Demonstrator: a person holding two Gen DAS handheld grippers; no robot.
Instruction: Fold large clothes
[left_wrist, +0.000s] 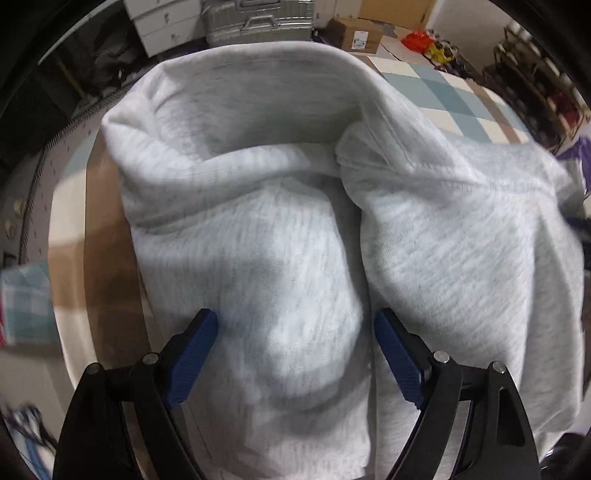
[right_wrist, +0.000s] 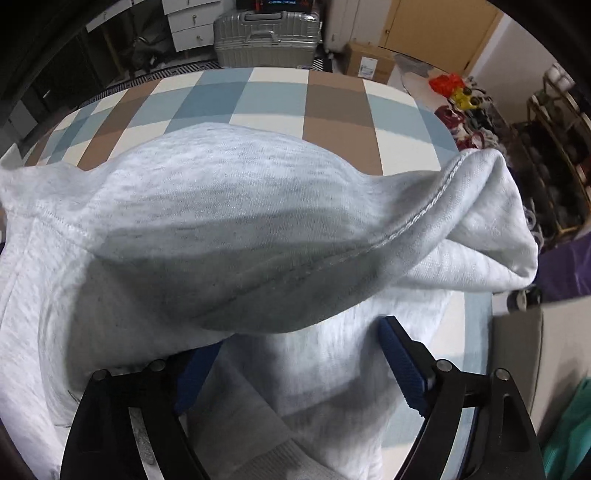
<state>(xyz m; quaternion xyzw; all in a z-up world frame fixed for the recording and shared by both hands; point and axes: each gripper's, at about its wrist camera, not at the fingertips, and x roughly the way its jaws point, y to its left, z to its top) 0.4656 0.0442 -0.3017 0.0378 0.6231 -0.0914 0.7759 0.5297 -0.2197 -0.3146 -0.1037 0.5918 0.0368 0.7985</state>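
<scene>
A large light-grey sweatshirt (left_wrist: 277, 221) lies bunched on a checked blue, brown and cream cover (left_wrist: 443, 92). My left gripper (left_wrist: 295, 317) points down at it, open wide, with a rounded hump of the cloth between its blue pads (left_wrist: 195, 354). In the right wrist view the same sweatshirt (right_wrist: 221, 206) hangs in a thick fold with a stitched seam across the frame. My right gripper (right_wrist: 299, 332) is open below that fold. Its right pad (right_wrist: 402, 365) shows in full, while the fold hides the tip of the left one. Cloth lies between the fingers.
The checked cover (right_wrist: 258, 99) stretches away beyond the sweatshirt. Past its far edge stand a silver suitcase (right_wrist: 266, 33), white drawers (left_wrist: 162, 26) and a cardboard box (left_wrist: 354, 35). A red bag (right_wrist: 445, 83) and a cluttered rack (right_wrist: 554, 166) are at the right.
</scene>
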